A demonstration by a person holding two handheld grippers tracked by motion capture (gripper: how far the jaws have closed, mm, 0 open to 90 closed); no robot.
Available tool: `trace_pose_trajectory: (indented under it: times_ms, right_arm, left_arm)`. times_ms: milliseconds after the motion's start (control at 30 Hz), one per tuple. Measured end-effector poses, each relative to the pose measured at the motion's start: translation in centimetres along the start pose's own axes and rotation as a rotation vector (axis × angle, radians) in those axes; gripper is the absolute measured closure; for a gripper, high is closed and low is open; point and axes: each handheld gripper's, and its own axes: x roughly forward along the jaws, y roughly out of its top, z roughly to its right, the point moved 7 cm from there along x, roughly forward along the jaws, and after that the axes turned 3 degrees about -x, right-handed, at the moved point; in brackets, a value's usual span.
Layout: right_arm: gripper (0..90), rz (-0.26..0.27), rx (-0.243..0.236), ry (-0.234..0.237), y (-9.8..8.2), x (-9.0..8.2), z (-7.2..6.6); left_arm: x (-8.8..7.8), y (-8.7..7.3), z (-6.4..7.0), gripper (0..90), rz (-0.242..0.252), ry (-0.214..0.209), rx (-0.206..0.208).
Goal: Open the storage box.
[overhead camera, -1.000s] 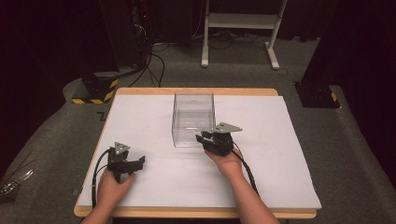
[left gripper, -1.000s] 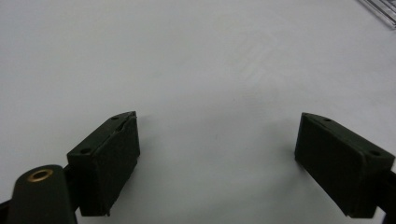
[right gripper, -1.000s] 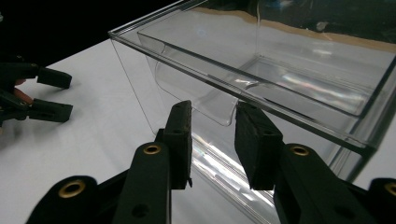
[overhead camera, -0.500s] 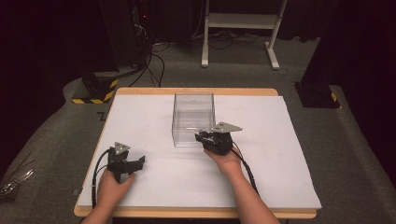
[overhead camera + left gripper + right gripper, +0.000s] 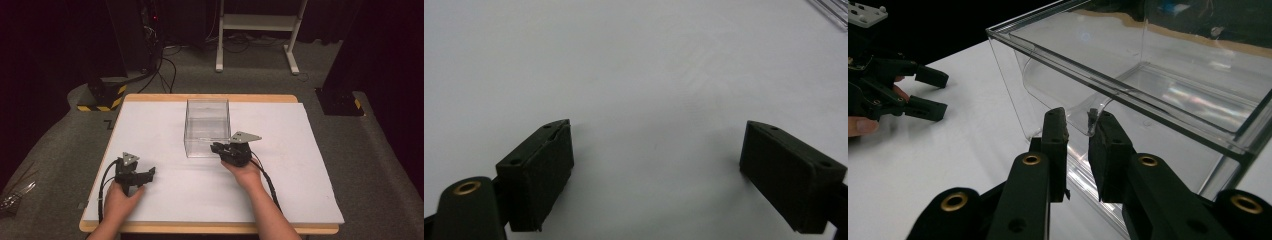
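Grey carpet surrounds the bench, whose white top has a wood edge; black curtains, a white stand and loose cables lie beyond it. Clear plastic forms the open-topped box standing upright near the bench's middle, its long axis running from the person toward the far edge. At the box's near right corner the right gripper sits with its jaws narrowed about the near wall's curved lip. Near the bench's left front, well apart from the box, the left gripper rests with jaws spread wide over bare white surface.
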Motion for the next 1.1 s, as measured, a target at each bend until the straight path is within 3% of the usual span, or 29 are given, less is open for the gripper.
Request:
trace_pose_trajectory:
  times_ms: [1100]
  right_arm:
    - [82.7,0.006,-0.018,0.049,-1.5,-2.5,-2.6]
  left_arm:
    - [0.0,0.0,0.0,14.1,0.001,0.002,0.002]
